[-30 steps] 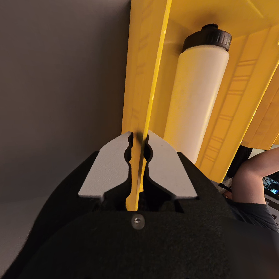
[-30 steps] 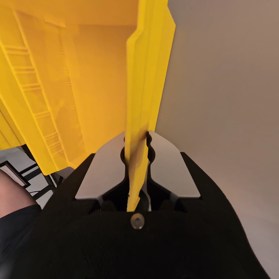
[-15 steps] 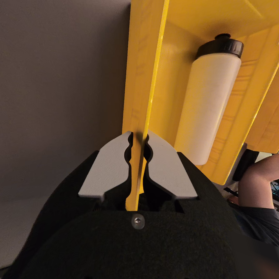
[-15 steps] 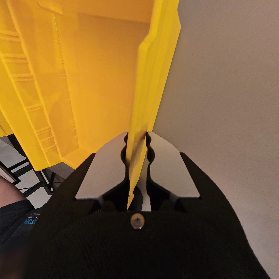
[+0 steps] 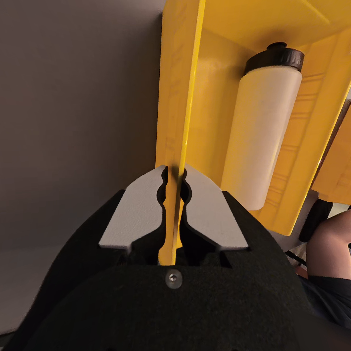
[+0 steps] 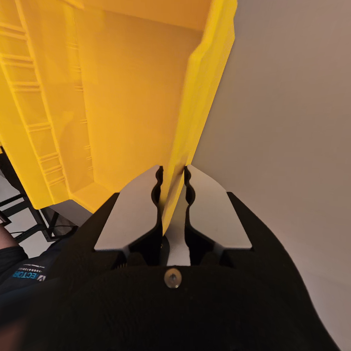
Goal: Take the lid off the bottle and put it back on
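Observation:
A white bottle (image 5: pixel 262 133) with a black ribbed lid (image 5: pixel 275 58) on it lies inside a yellow bin (image 5: pixel 214 91), along its right inner wall, lid end away from me. My left gripper (image 5: pixel 175 168) is shut on the bin's thin left wall, which runs deep between the fingers. My right gripper (image 6: pixel 173 168) is shut on the bin's opposite thick rim (image 6: pixel 205 95); the rim's end reaches only partway into the jaws. The bottle is not in the right wrist view.
A plain grey-beige surface (image 5: pixel 76 114) fills the outer side of both views. A second yellow bin part (image 5: pixel 338 171) shows at the right. A person's arm (image 5: pixel 326 247) and dark clothing are near. A black metal frame (image 6: pixel 22 218) stands at the lower left.
The bottle slid to the right inside the bin and sits farther from the left wall. The rim has slipped outward in my right gripper. Both grippers stay shut on the bin.

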A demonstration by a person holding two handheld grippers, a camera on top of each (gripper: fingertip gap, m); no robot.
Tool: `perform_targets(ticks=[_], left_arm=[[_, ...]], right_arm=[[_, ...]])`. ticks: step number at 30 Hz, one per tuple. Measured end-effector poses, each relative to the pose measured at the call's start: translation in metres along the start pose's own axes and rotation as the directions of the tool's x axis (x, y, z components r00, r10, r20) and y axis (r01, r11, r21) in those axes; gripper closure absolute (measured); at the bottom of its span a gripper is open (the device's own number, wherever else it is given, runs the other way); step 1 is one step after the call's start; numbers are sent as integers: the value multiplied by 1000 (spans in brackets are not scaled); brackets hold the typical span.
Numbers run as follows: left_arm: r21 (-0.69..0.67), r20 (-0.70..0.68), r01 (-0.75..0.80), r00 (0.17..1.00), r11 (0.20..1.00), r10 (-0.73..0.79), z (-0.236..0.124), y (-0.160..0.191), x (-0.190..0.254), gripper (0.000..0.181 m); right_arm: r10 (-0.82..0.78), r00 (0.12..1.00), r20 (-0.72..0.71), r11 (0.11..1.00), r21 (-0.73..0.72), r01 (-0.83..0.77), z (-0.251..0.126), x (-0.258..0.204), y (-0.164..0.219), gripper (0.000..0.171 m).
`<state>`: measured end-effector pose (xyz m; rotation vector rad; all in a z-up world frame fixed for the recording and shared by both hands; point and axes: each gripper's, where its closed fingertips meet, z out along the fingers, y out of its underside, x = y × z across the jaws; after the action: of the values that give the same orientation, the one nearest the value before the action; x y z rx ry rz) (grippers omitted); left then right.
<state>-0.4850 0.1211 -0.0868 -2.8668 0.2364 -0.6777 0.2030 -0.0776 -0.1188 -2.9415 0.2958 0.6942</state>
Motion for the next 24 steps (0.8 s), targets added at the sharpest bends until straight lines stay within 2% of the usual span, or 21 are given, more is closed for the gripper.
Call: perform_targets(ticks=[8,13,16,20,22,24], left_arm=[[44,-43,-14,999,999,16,-2,-4,2,168],[169,-79,-42,995,985,56,-25,-16,11,151],[255,-11,-132,990,958,139,-45,-23,20,142],[348,127,-331,944,877,306,-67,-25,50,124],[380,191,-422,906,823,377,-72,-24,68,116],[398,199,-475,880,785,431,-70,-18,88,108]], right_arm=[[15,1000,5,1000,7,-15,-2,4,-1,149],[19,999,31,1000,8,-20,-2,2,0,147],[18,999,41,1000,15,-19,-5,1,0,147],[12,999,35,999,40,-14,-11,0,-1,146],[12,999,36,997,71,-15,-17,-1,-4,146],[13,999,36,993,118,-17,-25,-1,-6,146]])
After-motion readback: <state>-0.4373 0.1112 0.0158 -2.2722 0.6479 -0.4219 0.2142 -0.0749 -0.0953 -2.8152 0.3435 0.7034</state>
